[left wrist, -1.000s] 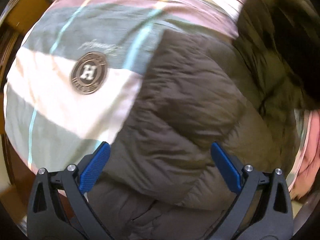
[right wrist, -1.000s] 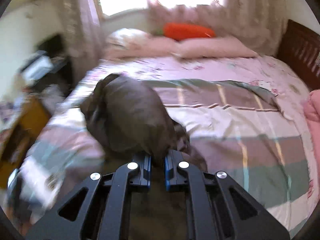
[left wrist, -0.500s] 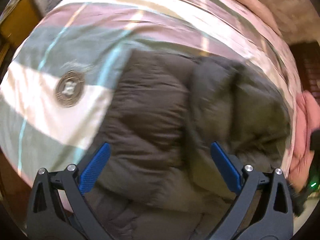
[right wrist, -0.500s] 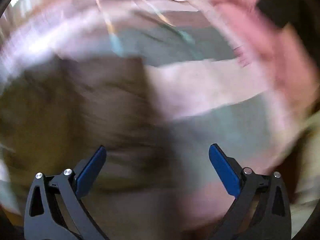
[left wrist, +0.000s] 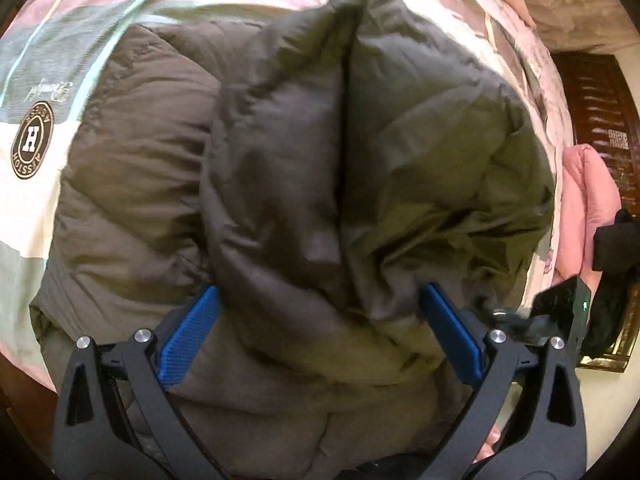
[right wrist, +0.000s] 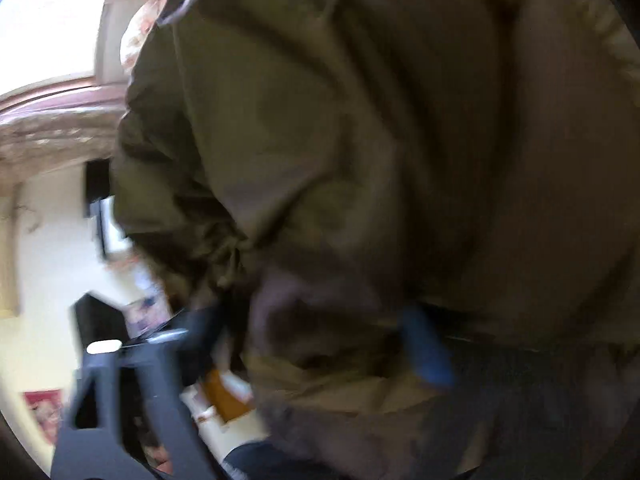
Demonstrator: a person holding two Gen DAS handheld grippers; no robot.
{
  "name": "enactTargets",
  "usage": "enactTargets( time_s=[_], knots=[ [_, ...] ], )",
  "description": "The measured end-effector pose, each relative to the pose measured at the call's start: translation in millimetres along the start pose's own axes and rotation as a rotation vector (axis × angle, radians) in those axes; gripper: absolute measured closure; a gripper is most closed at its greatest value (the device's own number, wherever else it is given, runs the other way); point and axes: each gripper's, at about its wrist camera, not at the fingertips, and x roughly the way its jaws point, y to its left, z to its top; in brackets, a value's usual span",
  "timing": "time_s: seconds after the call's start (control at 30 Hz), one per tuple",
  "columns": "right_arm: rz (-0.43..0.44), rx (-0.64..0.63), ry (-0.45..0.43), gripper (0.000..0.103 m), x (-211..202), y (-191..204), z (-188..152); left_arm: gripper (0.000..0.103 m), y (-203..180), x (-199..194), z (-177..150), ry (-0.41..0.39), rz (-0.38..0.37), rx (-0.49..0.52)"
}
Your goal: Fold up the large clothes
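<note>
Olive puffer jacket — quilted, bunched, folded on bedspread.

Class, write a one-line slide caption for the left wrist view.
Open left gripper straddles a folded ridge of the dark olive puffer jacket on a striped bedspread with a round H logo.

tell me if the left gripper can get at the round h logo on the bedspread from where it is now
Probably not directly. The left gripper has its jaws open over the dark puffer jacket, which bulges between them. The round logo lies uncovered but far off to the side, so the gripper would have to move across first.
</note>
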Motion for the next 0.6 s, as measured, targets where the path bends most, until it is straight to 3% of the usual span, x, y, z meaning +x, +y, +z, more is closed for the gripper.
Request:
enactTargets(
  time_s=[0.03, 0.07, 0.17, 0.27, 0.3, 0.37, 0.43, 0.5, 0.57, 0.6],
  knots=[
    [-0.026, -0.092, -0.041, 0.075, -10.1, 14.5, -2.8, 0.002, 4.5, -4.2, 0.6, -0.012, -0.006, -0.006],
    [-0.044, -0.18, -0.085, 0.081, -23.5, 29.8, -6.9, 0.002, 7.6, -7.6, 0.0, -0.019, -0.01, -0.014],
    [-0.048, -0.418, -0.222, 0.083, -64.6, 69.0, -27.2, 0.002, 24.6, -20.0, 1.1, -0.047, -0.043, -0.065],
    [0.07, -0.685, -0.286, 0.083, -108.1, 100.2, -66.8, 0.002, 40.4, -33.5, 1.3, -0.063, -0.137, -0.119],
    [0.08, -0.734, -0.262, 0.083, -111.2, 103.2, -75.0, 0.002, 46.1, -41.5, 0.8, -0.09, -0.145, -0.134],
    [0.008, -0.826, -0.164, 0.083, -104.9, 103.4, -88.6, 0.002, 55.0, -56.8, -1.6, -0.15, -0.138, -0.159],
    [-0.163, -0.85, -0.017, 0.083, -75.8, 85.2, -96.8, 0.002, 62.3, -71.3, -3.6, -0.218, -0.118, -0.172],
    [-0.333, -0.792, 0.101, 0.083, -47.6, 60.1, -91.2, 0.002, 65.3, -79.3, -3.1, -0.254, -0.079, -0.159],
    [-0.427, -0.667, 0.096, 0.082, -50.5, 37.2, -73.8, 0.002, 63.7, -81.8, -5.4, -0.272, -0.055, -0.141],
    [-0.413, -0.617, 0.083, 0.082, -57.5, 32.6, -66.6, 0.002, 64.7, -82.5, -5.9, -0.273, -0.052, -0.127]
  ],
)
